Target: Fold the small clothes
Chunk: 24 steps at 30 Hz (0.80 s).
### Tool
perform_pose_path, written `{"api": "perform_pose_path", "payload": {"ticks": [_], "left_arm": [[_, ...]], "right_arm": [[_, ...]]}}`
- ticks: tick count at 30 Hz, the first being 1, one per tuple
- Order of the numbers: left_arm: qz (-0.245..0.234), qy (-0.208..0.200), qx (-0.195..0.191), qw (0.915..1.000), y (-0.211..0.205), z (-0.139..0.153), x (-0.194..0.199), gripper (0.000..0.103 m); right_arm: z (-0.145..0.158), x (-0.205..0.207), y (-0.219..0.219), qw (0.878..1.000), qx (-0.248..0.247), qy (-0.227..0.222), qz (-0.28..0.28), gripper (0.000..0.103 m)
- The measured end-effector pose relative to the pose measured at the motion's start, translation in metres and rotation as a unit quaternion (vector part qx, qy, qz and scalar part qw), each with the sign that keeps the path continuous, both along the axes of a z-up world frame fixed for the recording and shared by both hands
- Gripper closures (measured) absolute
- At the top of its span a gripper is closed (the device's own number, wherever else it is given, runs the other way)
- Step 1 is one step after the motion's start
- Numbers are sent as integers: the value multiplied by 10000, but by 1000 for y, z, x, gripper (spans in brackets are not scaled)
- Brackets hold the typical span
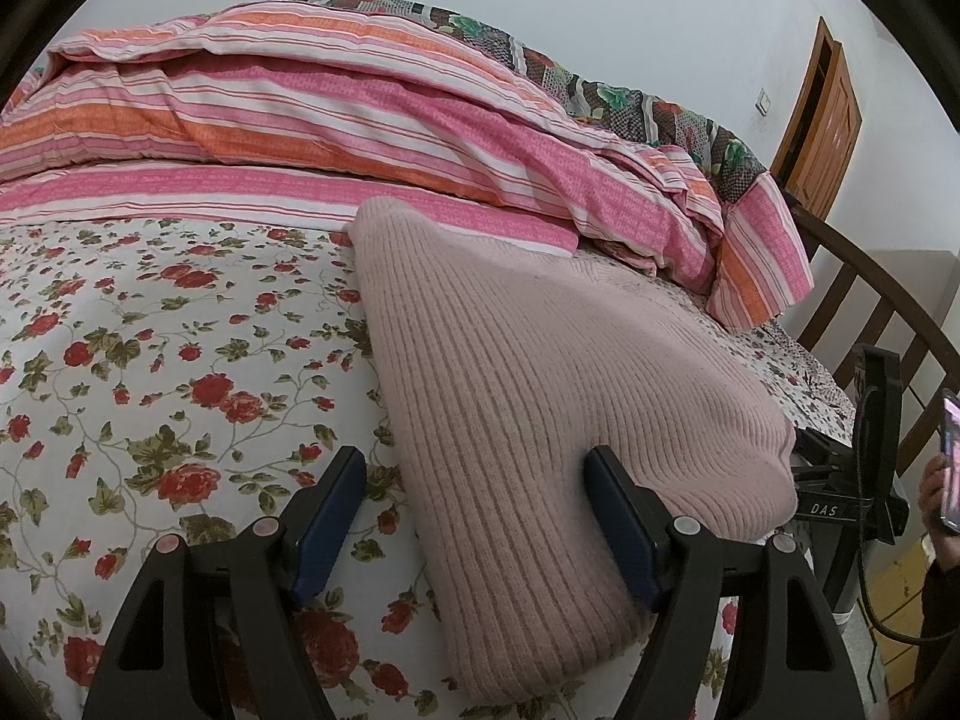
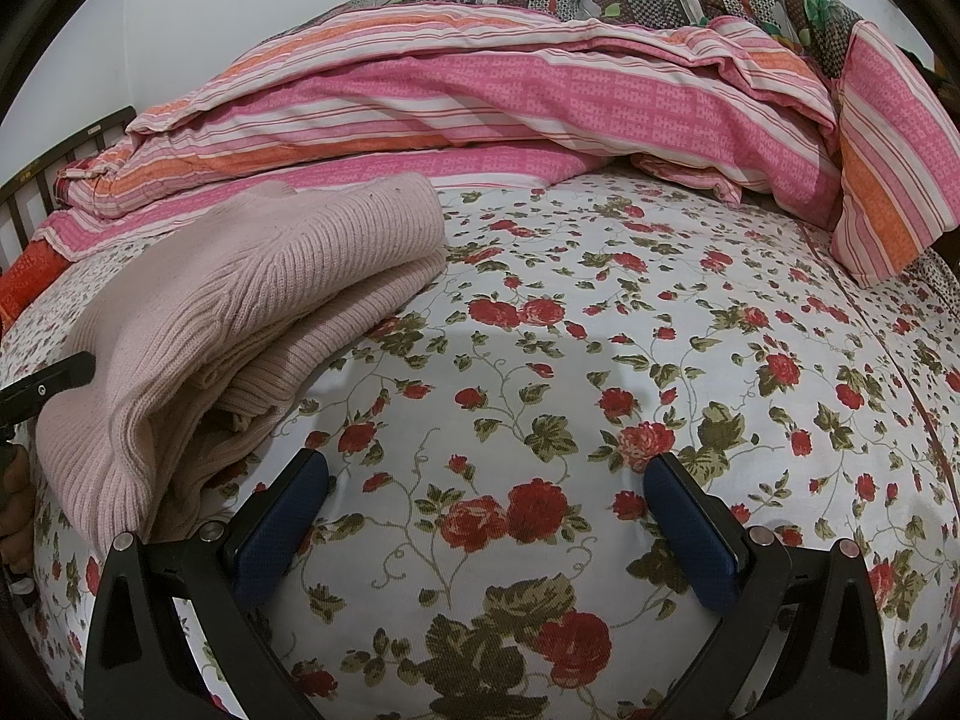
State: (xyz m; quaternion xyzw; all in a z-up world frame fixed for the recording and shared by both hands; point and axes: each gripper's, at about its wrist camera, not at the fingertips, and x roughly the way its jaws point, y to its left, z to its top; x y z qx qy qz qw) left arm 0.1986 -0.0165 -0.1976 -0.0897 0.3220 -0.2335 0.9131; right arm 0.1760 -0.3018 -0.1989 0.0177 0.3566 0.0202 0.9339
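A pink ribbed sweater (image 1: 540,372) lies folded in a thick stack on the floral bed sheet (image 1: 150,360). My left gripper (image 1: 474,474) is open at the sweater's near end. Its right finger (image 1: 618,516) rests on top of the knit, and its left finger (image 1: 330,516) is over the sheet just off the sweater's left edge. In the right wrist view the sweater (image 2: 240,312) sits to the left, its folded layers showing at the near side. My right gripper (image 2: 486,468) is open over the bare sheet (image 2: 600,330), apart from the sweater, with nothing between its fingers.
A pink and orange striped duvet (image 1: 360,120) is heaped along the back of the bed, over a dark flowered quilt (image 1: 600,90). A wooden bed rail (image 1: 870,300) and a door (image 1: 822,120) stand at the right. A hand holds a phone (image 1: 951,462) beside black gear with a cable (image 1: 870,450).
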Motion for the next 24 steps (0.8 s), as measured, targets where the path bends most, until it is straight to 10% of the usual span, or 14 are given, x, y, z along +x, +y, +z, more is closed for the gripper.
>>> {"api": "perform_pose_path", "payload": {"ticks": [24], "left_arm": [[7, -6, 40, 10000, -4, 1, -1, 27]], "right_arm": [[0, 0, 0, 10000, 0, 2, 2, 0]]}}
